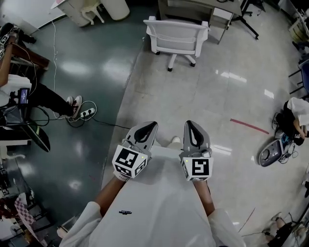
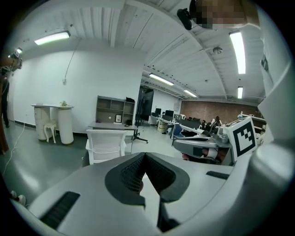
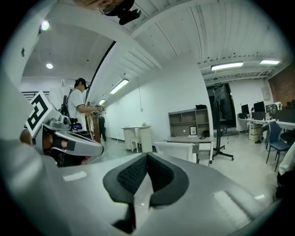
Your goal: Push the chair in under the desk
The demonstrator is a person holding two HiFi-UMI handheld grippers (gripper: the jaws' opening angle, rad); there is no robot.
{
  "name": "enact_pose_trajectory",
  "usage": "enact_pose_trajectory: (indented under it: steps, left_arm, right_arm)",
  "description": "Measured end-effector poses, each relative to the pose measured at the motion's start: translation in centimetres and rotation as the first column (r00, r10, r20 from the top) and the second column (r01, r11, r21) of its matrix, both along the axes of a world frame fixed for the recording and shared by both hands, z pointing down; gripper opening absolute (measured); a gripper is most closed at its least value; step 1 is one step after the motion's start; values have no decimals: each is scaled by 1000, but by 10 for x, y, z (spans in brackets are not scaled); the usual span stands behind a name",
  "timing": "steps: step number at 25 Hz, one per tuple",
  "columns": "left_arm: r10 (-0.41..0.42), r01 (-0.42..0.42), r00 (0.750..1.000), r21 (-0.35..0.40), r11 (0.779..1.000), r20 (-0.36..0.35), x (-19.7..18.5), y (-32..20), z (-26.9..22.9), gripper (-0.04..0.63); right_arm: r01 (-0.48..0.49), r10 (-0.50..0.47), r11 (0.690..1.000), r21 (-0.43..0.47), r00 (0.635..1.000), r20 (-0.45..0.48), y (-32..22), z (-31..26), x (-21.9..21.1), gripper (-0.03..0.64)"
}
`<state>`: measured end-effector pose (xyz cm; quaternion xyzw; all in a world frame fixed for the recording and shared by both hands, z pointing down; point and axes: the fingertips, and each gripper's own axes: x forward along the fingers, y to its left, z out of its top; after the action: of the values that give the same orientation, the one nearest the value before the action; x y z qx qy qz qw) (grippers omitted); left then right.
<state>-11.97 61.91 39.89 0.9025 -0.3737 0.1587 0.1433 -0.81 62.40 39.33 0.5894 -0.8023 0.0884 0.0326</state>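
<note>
A white office chair (image 1: 176,36) on castors stands on the shiny floor, its back toward me, in front of a grey desk (image 1: 193,9) at the top of the head view. The chair (image 2: 106,144) and desk (image 2: 113,125) show far ahead in the left gripper view, and the chair (image 3: 177,150) and desk (image 3: 191,139) show likewise in the right gripper view. My left gripper (image 1: 147,129) and right gripper (image 1: 192,128) are held side by side near my body, well short of the chair. Both are shut with nothing between the jaws.
A power strip with cables (image 1: 83,114) lies on the dark floor at left, near a seated person's feet (image 1: 73,103). A white pedestal table and stool (image 1: 91,9) stand at the back left. Another person sits on the floor beside a device (image 1: 270,153) at right. Red tape (image 1: 248,126) marks the floor.
</note>
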Motion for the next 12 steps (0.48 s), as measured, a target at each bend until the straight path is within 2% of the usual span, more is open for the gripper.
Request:
enact_pose_trajectory:
  steps: [5,9,12]
  left_arm:
    - [-27,27,999,8,1000,22,9,-10,4,8]
    - [-36,36,999,21,999,14,20,-26,1,8]
    - [-40,40,999,16,999,17,21,-40,3,8]
  right_arm:
    - [105,-106,993,52,994,22,-3,0,11,11]
    - [108,-108,994,5,994,-31,-15,14,22,11]
    - [134,-134,991,0,991,-10,-29,15,15,11]
